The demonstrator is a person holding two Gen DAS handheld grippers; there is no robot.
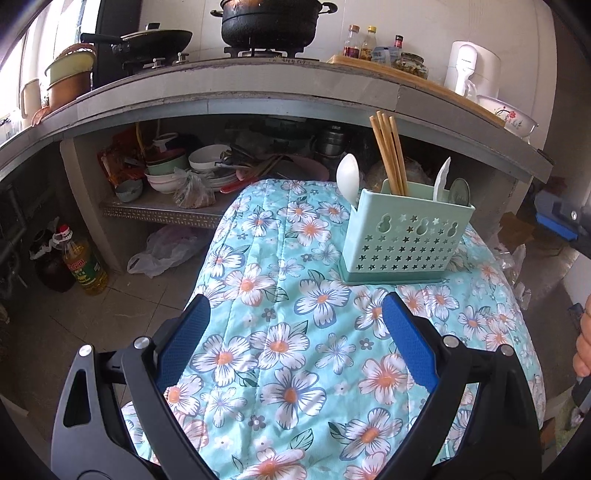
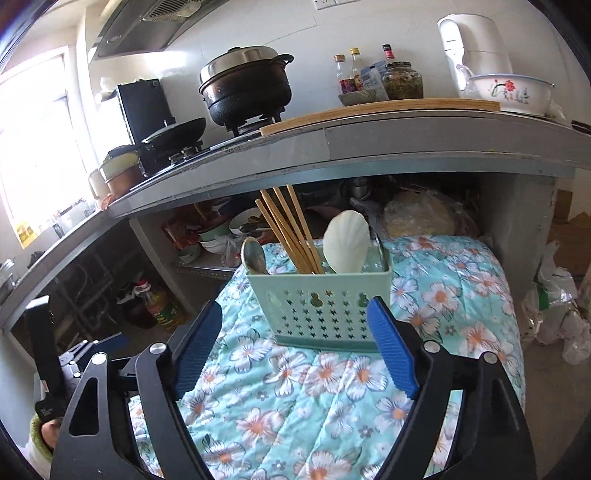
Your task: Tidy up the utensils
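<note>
Utensils stand sorted in a pale green holder (image 1: 402,240) with star-shaped holes, set upright on a floral cloth (image 1: 280,332) at about one o'clock from the left gripper (image 1: 295,310) and at twelve o'clock, just ahead, from the right gripper (image 2: 295,314). Four wooden chopsticks (image 1: 389,155) lean together in one compartment; a white spoon (image 1: 348,177) rises at the holder's left end in the left wrist view, and a white scoop (image 1: 443,177) and a metal spoon (image 1: 460,192) stand at the other end. All handles are hidden inside the holder, and the inner dividers cannot be made out. Left gripper: jaws spread wide over bare cloth, nothing between the blue pads (image 1: 184,343). Right gripper: jaws likewise wide apart and empty; in its own view the right fingertip overlaps the holder's front wall, but contact cannot be confirmed. The cloth's lower edge is cut off by both gripper bodies. Behind, a counter (image 1: 236,88) carries a black pot (image 1: 269,22); the shelf below holds stacked bowls (image 1: 166,173), partly in shadow. A hand (image 1: 583,347) is cropped at three o'clock in the left wrist view.
</note>
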